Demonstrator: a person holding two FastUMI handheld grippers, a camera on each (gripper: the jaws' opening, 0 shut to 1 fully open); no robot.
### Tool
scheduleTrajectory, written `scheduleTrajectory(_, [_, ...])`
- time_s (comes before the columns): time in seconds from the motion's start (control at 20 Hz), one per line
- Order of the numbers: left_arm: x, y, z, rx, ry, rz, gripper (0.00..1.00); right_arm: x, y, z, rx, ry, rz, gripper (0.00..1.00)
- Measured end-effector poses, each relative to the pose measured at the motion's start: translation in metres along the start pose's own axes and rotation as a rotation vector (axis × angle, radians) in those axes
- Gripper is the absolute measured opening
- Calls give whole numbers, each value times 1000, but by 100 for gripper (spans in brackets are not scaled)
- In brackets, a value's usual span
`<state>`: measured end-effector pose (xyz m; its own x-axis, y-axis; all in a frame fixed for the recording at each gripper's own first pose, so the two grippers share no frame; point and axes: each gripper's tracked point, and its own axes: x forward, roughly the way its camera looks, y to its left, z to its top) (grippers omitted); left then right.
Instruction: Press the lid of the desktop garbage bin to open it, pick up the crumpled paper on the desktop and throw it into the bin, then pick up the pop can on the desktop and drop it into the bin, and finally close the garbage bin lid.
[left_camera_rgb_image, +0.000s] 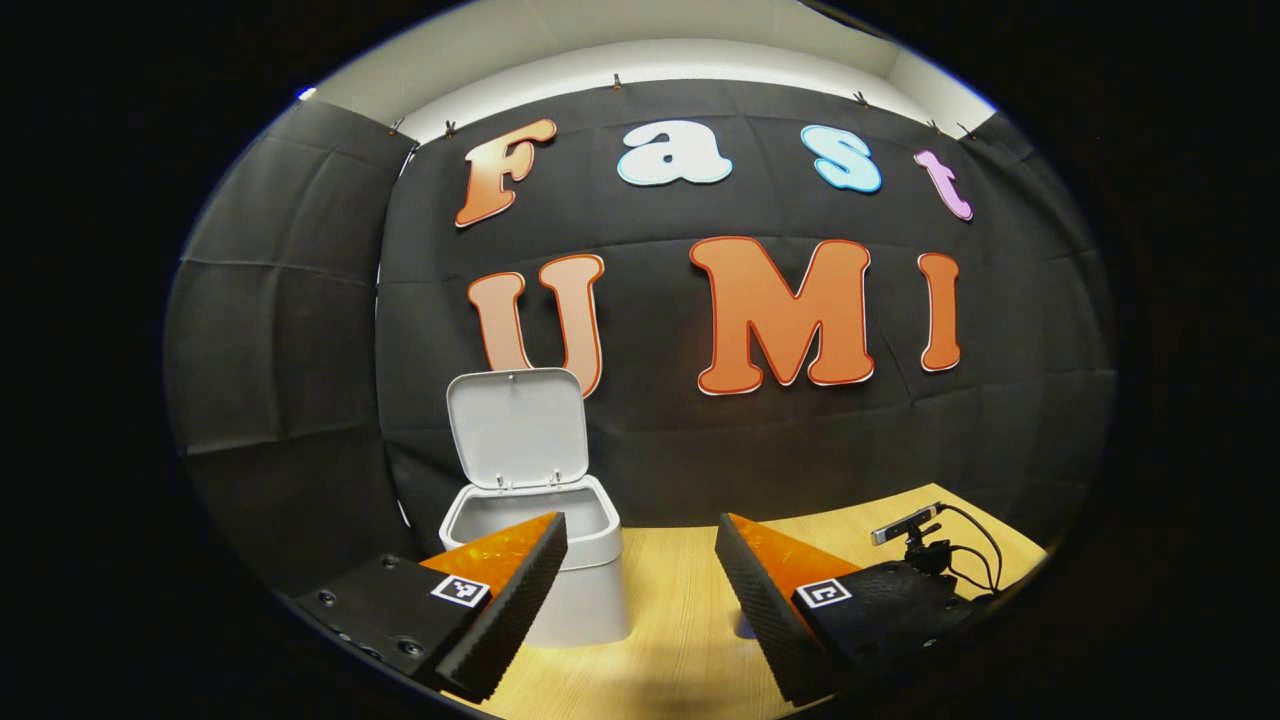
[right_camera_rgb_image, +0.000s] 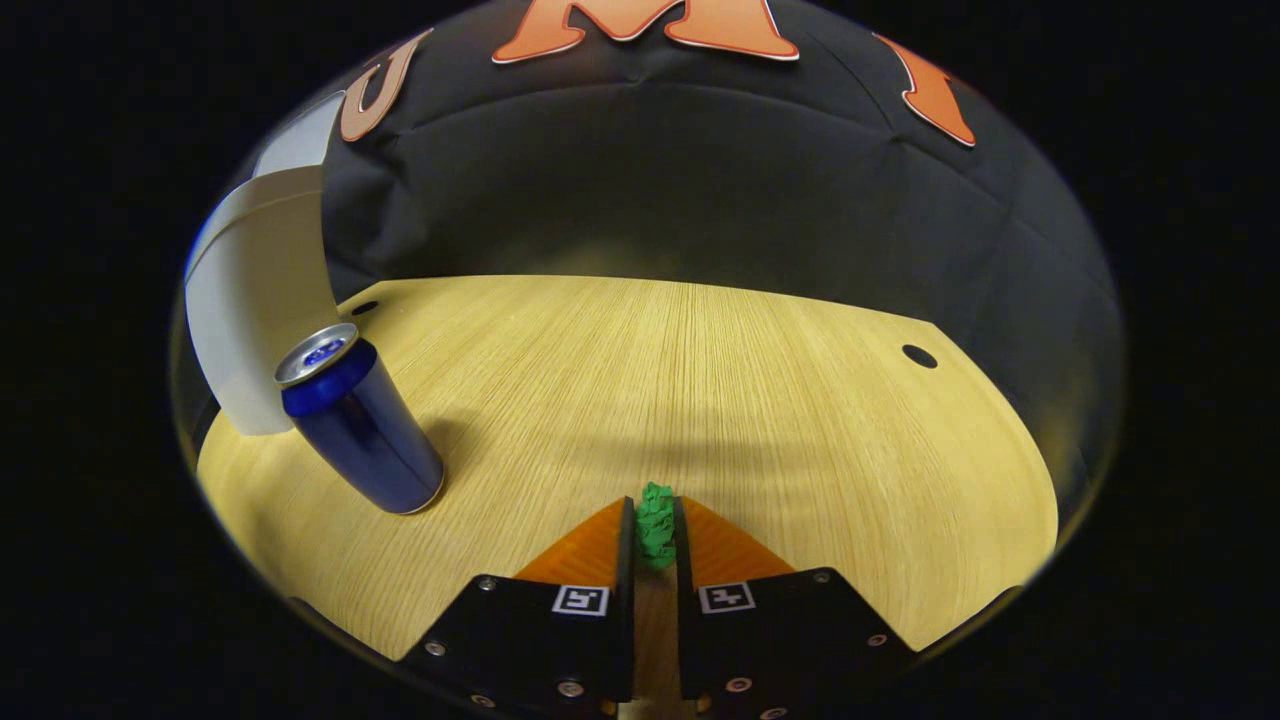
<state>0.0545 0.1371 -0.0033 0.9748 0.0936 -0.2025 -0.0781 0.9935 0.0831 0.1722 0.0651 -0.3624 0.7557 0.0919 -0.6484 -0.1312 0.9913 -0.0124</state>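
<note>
My right gripper (right_camera_rgb_image: 655, 535) jaws pinch the green crumpled paper (right_camera_rgb_image: 656, 525); left gripper (left_camera_rgb_image: 640, 590) jaws wide; next: carry to the lid-up white plastic bin (right_camera_rgb_image: 255, 300), upper left.

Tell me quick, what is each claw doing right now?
Left gripper: open, holding nothing.
Right gripper: shut on the green crumpled paper.

The left gripper (left_camera_rgb_image: 640, 570) hangs with its fingers spread wide above the wooden table (left_camera_rgb_image: 670, 600). Far left stands the white garbage bin (left_camera_rgb_image: 590, 590), its lid (left_camera_rgb_image: 517, 428) upright. A small camera (left_camera_rgb_image: 905, 525) with cables sits far right.
</note>
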Motion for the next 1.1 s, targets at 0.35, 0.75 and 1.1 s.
scheduleTrajectory(0.35, [-14,-2,3,-50,-26,-17,96,-69,-1,58,31,-135,16,14])
scheduleTrajectory(0.75, [-28,13,5,-125,-62,13,95,-178,-3,116,62,-260,24,14])
scheduleTrajectory(1.1, [-36,33,2,-160,-74,54,96,-247,1,175,40,-395,20,13])
